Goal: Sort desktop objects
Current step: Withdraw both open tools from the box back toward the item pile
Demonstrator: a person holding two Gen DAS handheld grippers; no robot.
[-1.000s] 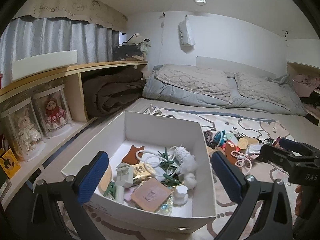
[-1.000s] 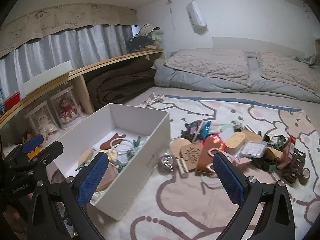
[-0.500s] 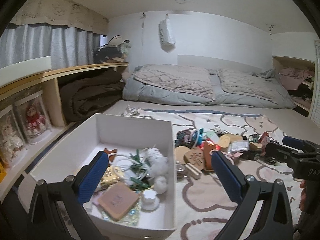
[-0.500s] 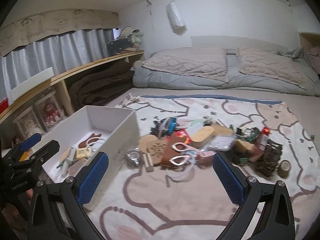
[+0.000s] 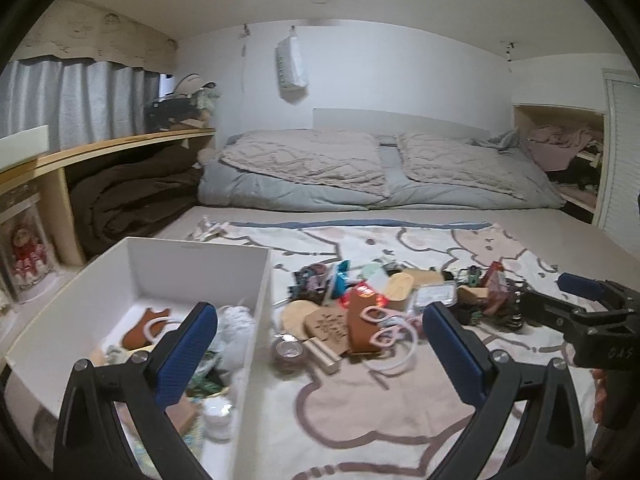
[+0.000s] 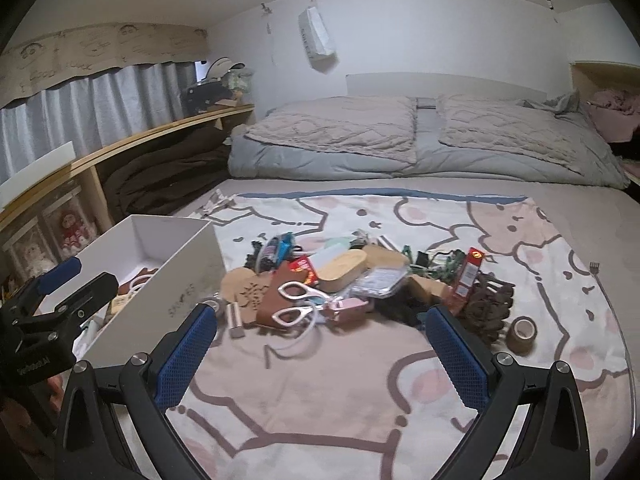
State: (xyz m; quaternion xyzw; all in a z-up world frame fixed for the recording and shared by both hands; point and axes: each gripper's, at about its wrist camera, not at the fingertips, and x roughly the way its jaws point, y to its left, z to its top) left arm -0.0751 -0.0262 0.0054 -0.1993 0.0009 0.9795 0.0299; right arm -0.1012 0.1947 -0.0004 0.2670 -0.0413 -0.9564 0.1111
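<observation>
A heap of small desktop objects (image 6: 360, 284) lies on a pale blanket printed with pink cartoon bears (image 6: 320, 400), spread over a bed. At the near edge of the heap, white-handled scissors (image 6: 298, 304) rest on a brown leather pouch (image 6: 276, 300). Just behind them sit an oval wooden box (image 6: 344, 266) and a clear plastic case (image 6: 378, 282). A round cork coaster (image 6: 236, 282) lies at the heap's left edge, a red carton (image 6: 468, 272) stands tilted at its right, and a dark brown woven basket (image 6: 486, 304) sits just beyond the carton. A roll of brown tape (image 6: 522, 332) lies apart to the right.

Left of the heap stands an open white cardboard box (image 5: 256, 320), its long wall just beside the coaster. Inside it lie a brown leather cutout (image 5: 144, 326), a fluffy white toy (image 5: 238, 324) and other small things too blurred to tell.

The left gripper (image 5: 320, 354) hangs over the box's right wall and the blanket, its blue-padded fingers spread wide with nothing between them. The right gripper (image 6: 320, 360) hangs over bare blanket in front of the heap, its fingers likewise spread wide and empty.

Behind the blanket lie grey folded bedding (image 6: 400, 148), a wooden shelf (image 6: 120, 152) holding a dark brown quilt (image 6: 168, 180), and grey curtains (image 6: 100, 100).
</observation>
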